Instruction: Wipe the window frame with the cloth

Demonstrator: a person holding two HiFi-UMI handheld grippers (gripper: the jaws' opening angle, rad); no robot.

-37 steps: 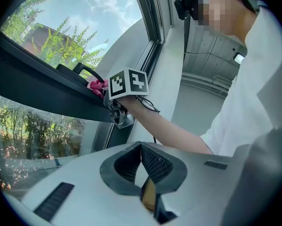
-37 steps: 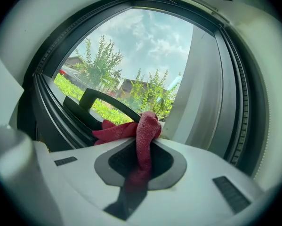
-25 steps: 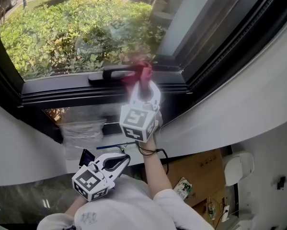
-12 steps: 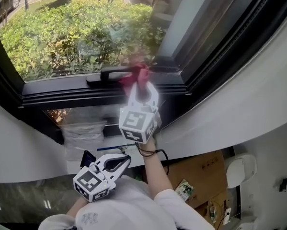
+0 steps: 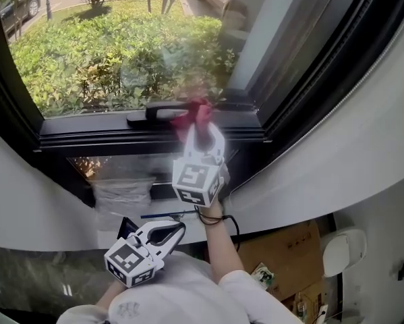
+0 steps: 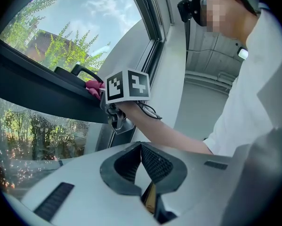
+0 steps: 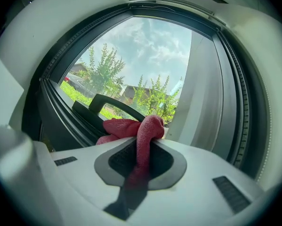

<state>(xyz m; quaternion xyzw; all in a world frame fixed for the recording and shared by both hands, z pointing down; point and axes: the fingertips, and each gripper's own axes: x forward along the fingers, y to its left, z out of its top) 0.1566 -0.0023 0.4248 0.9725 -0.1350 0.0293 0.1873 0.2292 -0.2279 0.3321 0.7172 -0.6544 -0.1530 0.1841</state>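
A red cloth is bunched against the black window frame, at the right end of the window handle. My right gripper is shut on the cloth and points up at the frame. In the right gripper view the cloth runs down between the jaws of the right gripper, with the handle just behind. My left gripper hangs low by the person's chest, shut and empty. From the left gripper view its jaws meet, and the cloth shows far off.
A white sill and wall curve below the frame. The dark side frame rises at the right. Below are a cardboard box and a clear plastic bag. Green bushes lie outside the glass.
The right gripper and cloth stay by the handle's right end, shifting only slightly. The head view has tipped a little. The left gripper holds its place.
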